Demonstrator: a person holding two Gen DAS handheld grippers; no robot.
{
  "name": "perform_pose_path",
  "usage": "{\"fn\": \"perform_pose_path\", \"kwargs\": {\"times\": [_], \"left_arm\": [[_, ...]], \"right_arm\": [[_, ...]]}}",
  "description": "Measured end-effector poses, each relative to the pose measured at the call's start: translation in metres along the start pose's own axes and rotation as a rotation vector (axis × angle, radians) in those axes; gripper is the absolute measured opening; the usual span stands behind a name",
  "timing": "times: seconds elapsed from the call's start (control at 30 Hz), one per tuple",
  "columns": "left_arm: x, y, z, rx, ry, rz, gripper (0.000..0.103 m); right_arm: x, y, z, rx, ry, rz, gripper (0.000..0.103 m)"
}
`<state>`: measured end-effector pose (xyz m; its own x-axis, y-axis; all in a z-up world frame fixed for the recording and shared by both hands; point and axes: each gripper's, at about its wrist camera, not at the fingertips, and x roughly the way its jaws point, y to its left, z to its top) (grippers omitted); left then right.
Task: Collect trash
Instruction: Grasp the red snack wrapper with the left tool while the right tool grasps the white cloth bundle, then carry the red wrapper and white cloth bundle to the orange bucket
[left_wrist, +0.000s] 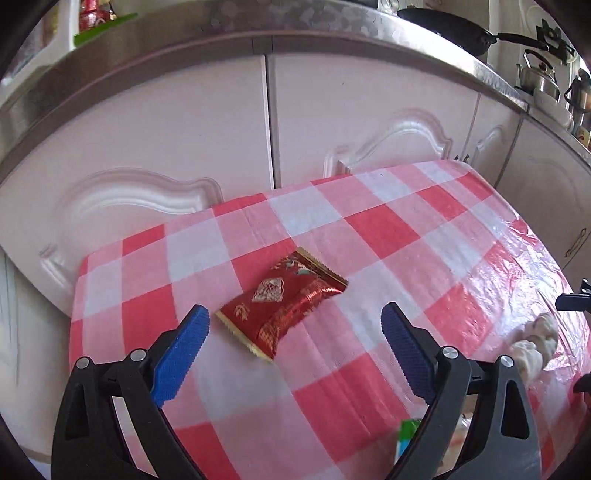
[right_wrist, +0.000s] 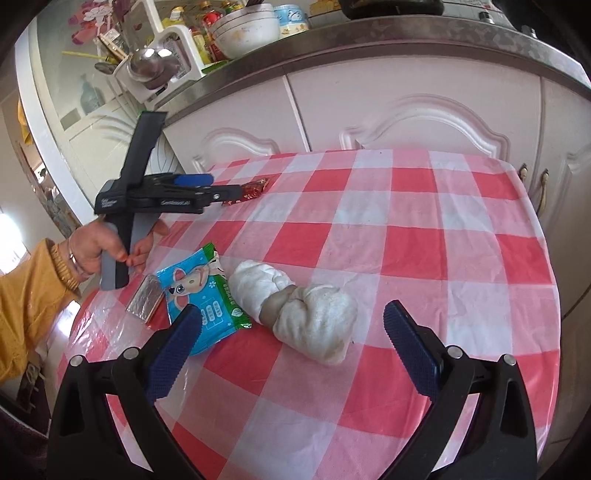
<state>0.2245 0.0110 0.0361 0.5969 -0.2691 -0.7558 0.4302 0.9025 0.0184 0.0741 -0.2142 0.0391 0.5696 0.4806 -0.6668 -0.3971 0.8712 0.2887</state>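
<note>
The right tool (right_wrist: 288, 325) hangs wide open and empty over the crumpled white paper wad (right_wrist: 306, 314), probably to grip it. The left tool (left_wrist: 291, 325), equally open and empty, faces the shiny red foil wrapper (left_wrist: 284, 301) near the checked surface's (left_wrist: 406, 240) far edge.

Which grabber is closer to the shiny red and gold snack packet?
Left. The left gripper is open right at the shiny red and gold snack packet; the right gripper is far off, over the crumpled white tissue.
</note>
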Motion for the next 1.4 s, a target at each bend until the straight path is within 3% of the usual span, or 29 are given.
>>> {"fn": "perform_pose_path", "kwargs": {"times": [0.03,0.1,0.17,0.6,0.67,0.73,1.03,1.23,1.4], "left_arm": [[0.005,0.001,0.002,0.007,0.008,-0.001,0.092],[0.013,0.003,0.006,0.014,0.024,0.001,0.079],[0.02,0.006,0.009,0.007,0.035,-0.012,0.072],[0.038,0.002,0.012,0.01,0.052,-0.031,0.064],[0.037,0.002,0.012,0.0,0.045,-0.024,0.055],[0.035,0.003,0.012,-0.012,0.043,-0.019,0.049],[0.026,0.003,0.005,-0.05,0.016,0.0,0.046],[0.003,0.011,0.002,-0.108,-0.027,0.001,0.046],[-0.021,0.014,-0.01,-0.151,-0.045,0.002,0.046]], "right_arm": [[0.003,0.001,0.002,-0.014,0.002,-0.001,0.099],[0.008,0.005,0.006,-0.045,0.006,0.001,0.099],[0.014,0.006,0.011,-0.072,0.009,0.002,0.099],[0.044,-0.001,0.023,-0.103,0.079,0.013,0.099],[0.048,-0.003,0.023,-0.099,0.096,0.014,0.095],[0.049,-0.002,0.023,-0.103,0.101,0.015,0.08],[0.048,0.0,0.02,-0.111,0.117,0.03,0.073],[0.045,0.003,0.015,-0.118,0.12,0.019,0.073],[0.04,0.003,0.009,-0.102,0.113,0.001,0.066]]}}
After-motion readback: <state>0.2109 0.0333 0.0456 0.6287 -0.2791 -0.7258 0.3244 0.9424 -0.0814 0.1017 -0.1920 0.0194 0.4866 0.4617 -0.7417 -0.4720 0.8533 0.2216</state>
